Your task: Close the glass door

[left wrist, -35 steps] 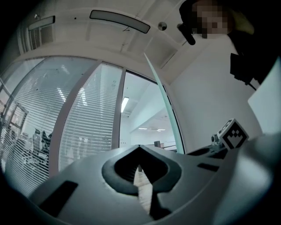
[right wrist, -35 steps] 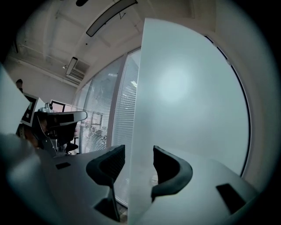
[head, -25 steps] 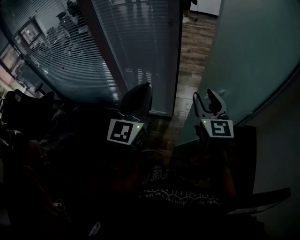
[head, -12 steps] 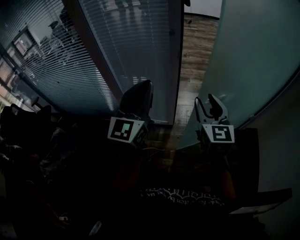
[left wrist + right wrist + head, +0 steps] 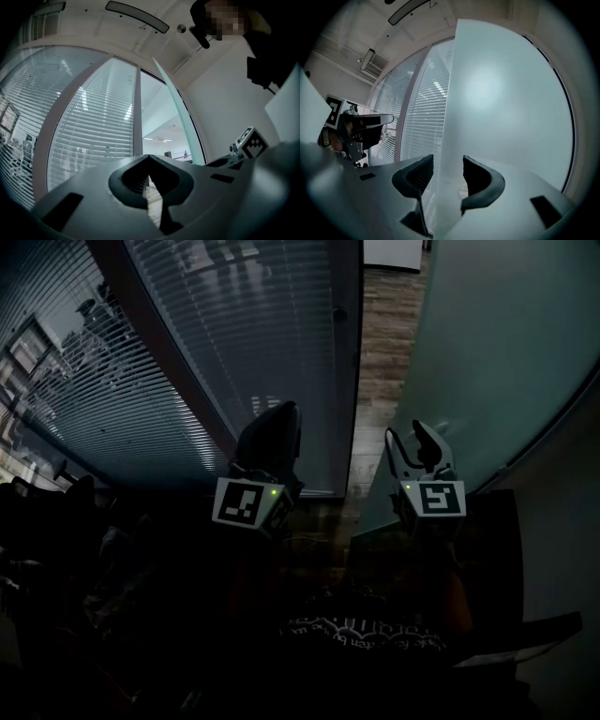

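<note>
Two risks: the right tool (image 5: 406,433), jaws apart astride the edge of the glass door (image 5: 497,343) at 1 o'clock, may slip off mid-push, and the clenched, empty left tool (image 5: 284,418) could get pinched against the frame (image 5: 349,334) at 12 o'clock

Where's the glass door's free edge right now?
Head view, right side: the glass door edge runs down between the right gripper's open jaws, right of the blinds.
</note>
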Action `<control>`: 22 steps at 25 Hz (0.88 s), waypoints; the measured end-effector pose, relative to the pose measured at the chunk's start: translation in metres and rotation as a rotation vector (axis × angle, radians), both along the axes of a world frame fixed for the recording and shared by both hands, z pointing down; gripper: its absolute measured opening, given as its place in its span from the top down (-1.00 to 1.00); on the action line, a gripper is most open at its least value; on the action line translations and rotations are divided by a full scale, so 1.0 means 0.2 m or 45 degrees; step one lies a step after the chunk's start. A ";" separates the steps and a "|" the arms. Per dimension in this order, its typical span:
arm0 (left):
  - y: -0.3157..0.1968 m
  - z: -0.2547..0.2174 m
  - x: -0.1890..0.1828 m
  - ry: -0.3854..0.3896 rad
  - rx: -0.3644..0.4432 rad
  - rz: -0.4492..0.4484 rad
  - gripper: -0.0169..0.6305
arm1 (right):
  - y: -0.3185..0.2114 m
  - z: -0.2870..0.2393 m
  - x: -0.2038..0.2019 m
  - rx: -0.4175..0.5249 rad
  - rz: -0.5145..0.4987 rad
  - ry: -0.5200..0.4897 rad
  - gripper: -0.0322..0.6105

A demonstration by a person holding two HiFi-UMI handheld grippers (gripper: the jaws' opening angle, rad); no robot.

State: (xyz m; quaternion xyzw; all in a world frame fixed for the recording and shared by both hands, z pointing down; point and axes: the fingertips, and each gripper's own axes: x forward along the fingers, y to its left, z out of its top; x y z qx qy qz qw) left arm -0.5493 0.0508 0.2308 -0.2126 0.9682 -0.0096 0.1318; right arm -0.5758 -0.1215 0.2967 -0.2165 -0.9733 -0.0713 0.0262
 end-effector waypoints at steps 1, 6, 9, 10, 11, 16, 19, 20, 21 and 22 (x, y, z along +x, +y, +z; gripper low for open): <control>0.01 0.01 -0.02 0.006 0.000 -0.002 0.94 | 0.01 0.00 -0.02 0.003 0.003 0.002 0.30; 0.05 0.06 -0.05 0.022 0.001 -0.013 0.94 | 0.02 0.03 -0.11 0.001 0.011 0.005 0.30; 0.07 0.07 -0.06 0.015 0.002 -0.022 0.94 | 0.03 0.04 -0.14 -0.005 0.008 0.007 0.30; 0.07 0.08 -0.07 0.014 0.002 -0.025 0.94 | 0.03 0.05 -0.15 -0.004 0.004 0.007 0.30; 0.08 0.08 -0.09 0.012 0.002 -0.029 0.94 | 0.04 0.05 -0.17 -0.002 -0.002 0.006 0.30; 0.11 0.05 -0.19 0.001 -0.004 -0.047 0.94 | 0.07 0.03 -0.29 -0.004 -0.018 0.002 0.30; 0.13 0.04 -0.26 -0.009 -0.008 -0.061 0.94 | 0.08 0.04 -0.36 -0.002 -0.025 0.000 0.30; 0.14 0.05 -0.28 -0.010 -0.010 -0.065 0.94 | 0.09 0.05 -0.38 -0.003 -0.027 0.001 0.30; 0.14 0.06 -0.29 -0.011 -0.013 -0.067 0.94 | 0.10 0.06 -0.40 -0.004 -0.029 0.002 0.30; 0.14 0.07 -0.31 -0.009 -0.016 -0.068 0.94 | 0.10 0.08 -0.41 -0.005 -0.030 0.004 0.30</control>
